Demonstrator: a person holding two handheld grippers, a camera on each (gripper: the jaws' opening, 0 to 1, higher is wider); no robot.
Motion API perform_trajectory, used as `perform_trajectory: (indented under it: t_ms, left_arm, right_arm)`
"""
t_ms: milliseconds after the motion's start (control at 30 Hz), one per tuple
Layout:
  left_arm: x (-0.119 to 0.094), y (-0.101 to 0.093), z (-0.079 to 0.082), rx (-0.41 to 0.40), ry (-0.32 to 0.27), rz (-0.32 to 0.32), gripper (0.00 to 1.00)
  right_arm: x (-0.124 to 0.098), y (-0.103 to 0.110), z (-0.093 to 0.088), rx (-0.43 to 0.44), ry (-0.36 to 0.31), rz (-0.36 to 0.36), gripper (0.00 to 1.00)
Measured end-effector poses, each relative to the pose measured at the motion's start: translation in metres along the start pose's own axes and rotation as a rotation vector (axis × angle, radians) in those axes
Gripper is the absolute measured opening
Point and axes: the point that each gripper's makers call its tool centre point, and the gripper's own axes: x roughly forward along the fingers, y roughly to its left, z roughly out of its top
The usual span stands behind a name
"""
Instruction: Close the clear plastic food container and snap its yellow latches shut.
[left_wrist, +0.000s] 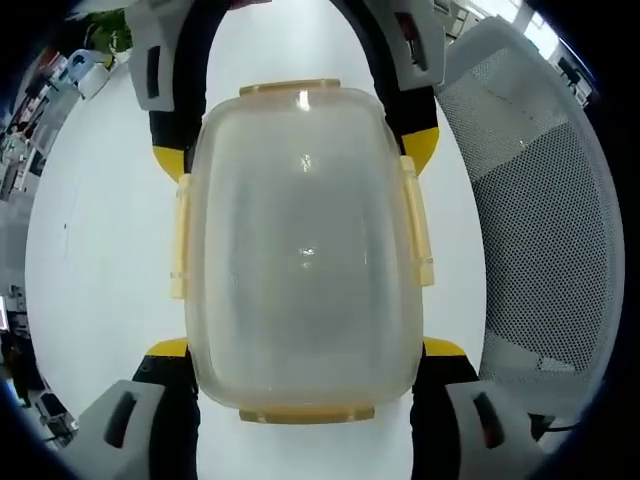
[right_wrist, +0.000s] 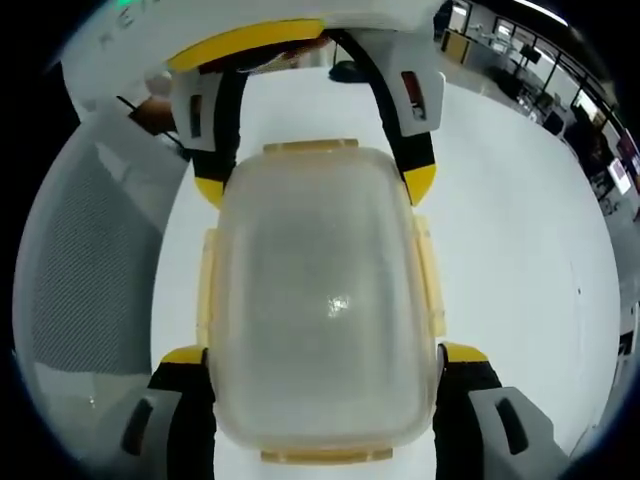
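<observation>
One clear, rounded-rectangular plastic food container (left_wrist: 303, 250) with pale yellow latches (left_wrist: 179, 245) sits lid-on over a white table (left_wrist: 95, 240), between both grippers. Left gripper (left_wrist: 303, 375) and right gripper (right_wrist: 325, 385) jaws are spread wide, flanking opposite ends; whether they grip it I cannot tell. Likely light, stiff, slippery: press latches at their outer edges.

Cloudy clear container (left_wrist: 305, 250) with pale yellow latches (left_wrist: 418, 220), white counter (left_wrist: 110, 250), black tongs (left_wrist: 305, 375) tipped yellow, grey mesh chair (left_wrist: 540, 220)
</observation>
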Motion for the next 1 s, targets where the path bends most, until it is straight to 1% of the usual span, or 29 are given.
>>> perform_trajectory:
  t_ms: [100, 267, 367, 533, 633, 733, 767, 867, 933, 1000]
  left_arm:
    - [0.000, 0.000, 0.000, -0.001, -0.002, 0.001, 0.89]
    - [0.001, 0.000, 0.000, -0.001, 0.014, 0.003, 0.89]
    - [0.001, -0.001, 0.000, -0.002, 0.012, 0.003, 0.89]
    - [0.001, -0.001, 0.002, -0.003, -0.013, 0.005, 0.89]
    - [0.001, -0.001, 0.002, -0.001, -0.008, 0.002, 0.89]
    - [0.002, 0.005, 0.002, 0.008, 0.004, 0.004, 0.89]
    - [0.002, 0.007, 0.001, 0.014, 0.019, 0.002, 0.89]
    - [0.003, 0.010, 0.000, 0.018, 0.037, -0.001, 0.89]
    - [0.002, 0.012, -0.001, 0.019, 0.037, -0.001, 0.89]
    - [0.002, 0.016, -0.001, 0.017, 0.023, 0.000, 0.89]
  right_arm:
    - [0.001, -0.001, 0.000, 0.003, 0.003, -0.004, 0.92]
    - [0.002, -0.001, -0.003, 0.004, 0.041, 0.000, 0.92]
    - [0.001, 0.000, -0.003, 0.004, 0.038, 0.000, 0.92]
    - [0.001, 0.000, -0.004, 0.002, 0.037, 0.000, 0.92]
    - [0.001, 0.000, -0.003, 0.002, 0.034, 0.000, 0.92]
    - [0.002, -0.005, -0.004, 0.015, 0.034, -0.008, 0.92]
    - [0.002, -0.006, -0.003, 0.016, 0.034, -0.009, 0.92]
    - [0.002, -0.009, -0.003, 0.021, 0.034, -0.010, 0.92]
    - [0.001, -0.011, -0.003, 0.020, 0.032, -0.010, 0.92]
    - [0.001, -0.015, -0.003, 0.022, 0.025, -0.011, 0.92]
